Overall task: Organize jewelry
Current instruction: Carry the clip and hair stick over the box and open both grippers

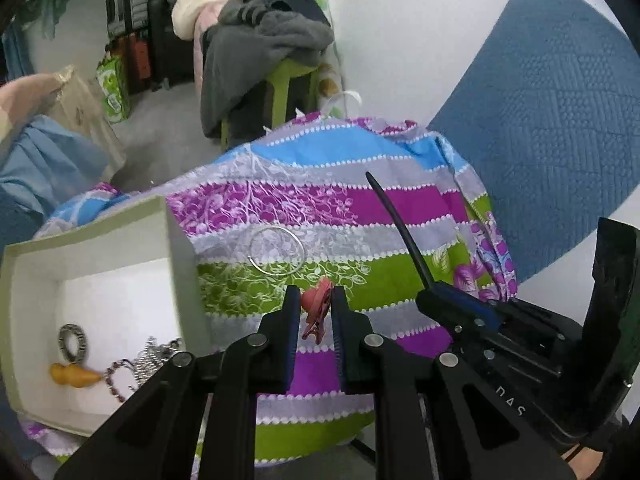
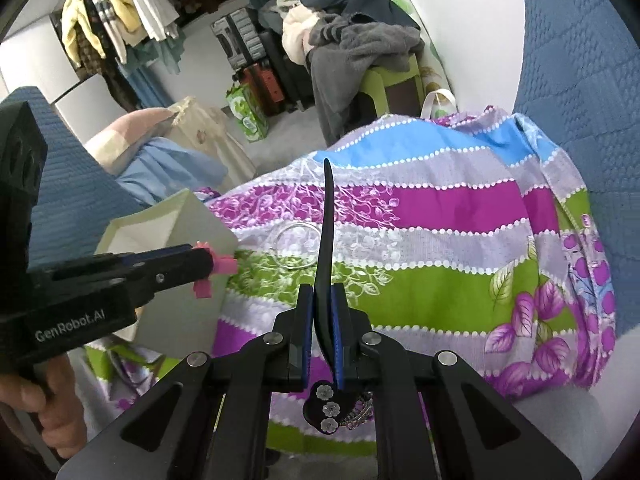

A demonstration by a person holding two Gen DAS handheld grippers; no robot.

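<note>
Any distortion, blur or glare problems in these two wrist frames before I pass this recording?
Left wrist view: strong fisheye bending with dark corners; the pink clip in the left gripper is sharp, the white box interior looks overexposed. Right wrist view: same barrel curvature; the black hair stick in the right gripper is crisp, the clothes behind slightly soft.

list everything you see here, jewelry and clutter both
hair clip: 1, pink, held in the left claw
hair stick: 1, black with flower end, held in the right claw
bangle: 1, silver, lying on the striped cloth
box: 1, pale green, open, left side of the cloth
ring: 1, dark metal, in the box
pendant: 1, orange, in the box
chains: tangled, silver, in the box, count unclear
stool: 1, green, behind, piled with clothes
person's hand: 1, gripping the left handle
</note>
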